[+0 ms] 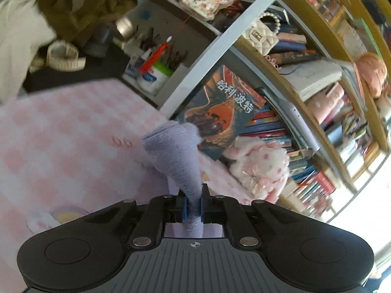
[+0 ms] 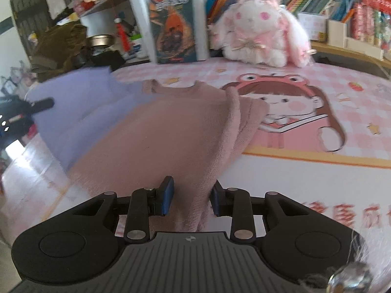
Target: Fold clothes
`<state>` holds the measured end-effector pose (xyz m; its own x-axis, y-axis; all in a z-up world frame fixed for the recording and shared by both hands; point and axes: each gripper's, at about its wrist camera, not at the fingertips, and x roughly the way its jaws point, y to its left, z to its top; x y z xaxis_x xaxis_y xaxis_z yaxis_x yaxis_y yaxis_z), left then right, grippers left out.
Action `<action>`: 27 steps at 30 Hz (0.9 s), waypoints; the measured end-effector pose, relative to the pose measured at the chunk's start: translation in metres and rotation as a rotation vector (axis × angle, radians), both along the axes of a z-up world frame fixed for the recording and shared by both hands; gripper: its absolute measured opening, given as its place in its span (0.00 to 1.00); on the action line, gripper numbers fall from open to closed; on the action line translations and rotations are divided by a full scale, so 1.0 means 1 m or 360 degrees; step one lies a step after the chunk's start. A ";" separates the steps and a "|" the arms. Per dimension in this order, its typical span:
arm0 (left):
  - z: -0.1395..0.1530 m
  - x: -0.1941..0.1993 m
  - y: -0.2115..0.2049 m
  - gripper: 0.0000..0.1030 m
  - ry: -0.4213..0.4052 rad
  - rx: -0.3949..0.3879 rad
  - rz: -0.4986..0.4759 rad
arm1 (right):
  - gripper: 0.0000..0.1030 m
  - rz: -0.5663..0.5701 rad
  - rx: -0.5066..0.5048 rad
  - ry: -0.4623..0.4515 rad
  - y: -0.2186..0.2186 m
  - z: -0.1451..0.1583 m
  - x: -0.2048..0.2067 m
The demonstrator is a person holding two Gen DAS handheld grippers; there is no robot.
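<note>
My left gripper (image 1: 194,204) is shut on a bunched lavender garment (image 1: 176,151) and holds it up over the pink checked table cover (image 1: 61,134). In the right wrist view the same lavender garment (image 2: 73,107) spreads at the left, partly under a dusty pink knit sweater (image 2: 166,131) that lies flat with its neckline away from me. My right gripper (image 2: 191,199) has its jaws apart around the sweater's bunched lower right edge, and the fabric runs between the blue pads (image 2: 168,195) without being squeezed.
A white and pink plush rabbit (image 2: 259,36) and an upright book (image 2: 173,29) stand at the table's far edge in front of full bookshelves (image 1: 330,97). Jars, pens and olive cloth (image 2: 61,46) crowd the far left. The cover carries a cartoon girl print (image 2: 300,112).
</note>
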<state>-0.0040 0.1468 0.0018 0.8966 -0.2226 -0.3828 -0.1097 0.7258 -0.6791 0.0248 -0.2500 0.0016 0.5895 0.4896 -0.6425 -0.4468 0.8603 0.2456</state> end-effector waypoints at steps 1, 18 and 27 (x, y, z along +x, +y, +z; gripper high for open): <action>-0.002 -0.001 0.005 0.07 0.0014 -0.0005 0.0008 | 0.29 0.0016 0.0003 -0.0009 0.005 0.000 -0.003; -0.035 0.008 0.047 0.16 0.0149 -0.0124 0.0115 | 0.30 0.0032 0.0000 -0.0031 0.031 -0.002 -0.014; -0.044 0.015 0.052 0.12 0.0165 -0.0135 0.0137 | 0.31 0.0014 0.0050 -0.0028 0.029 -0.005 -0.013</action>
<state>0.0110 0.1985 -0.0422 0.8704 -0.1820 -0.4574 -0.2418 0.6512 -0.7193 0.0117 -0.2212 -0.0030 0.5961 0.5146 -0.6163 -0.4587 0.8483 0.2646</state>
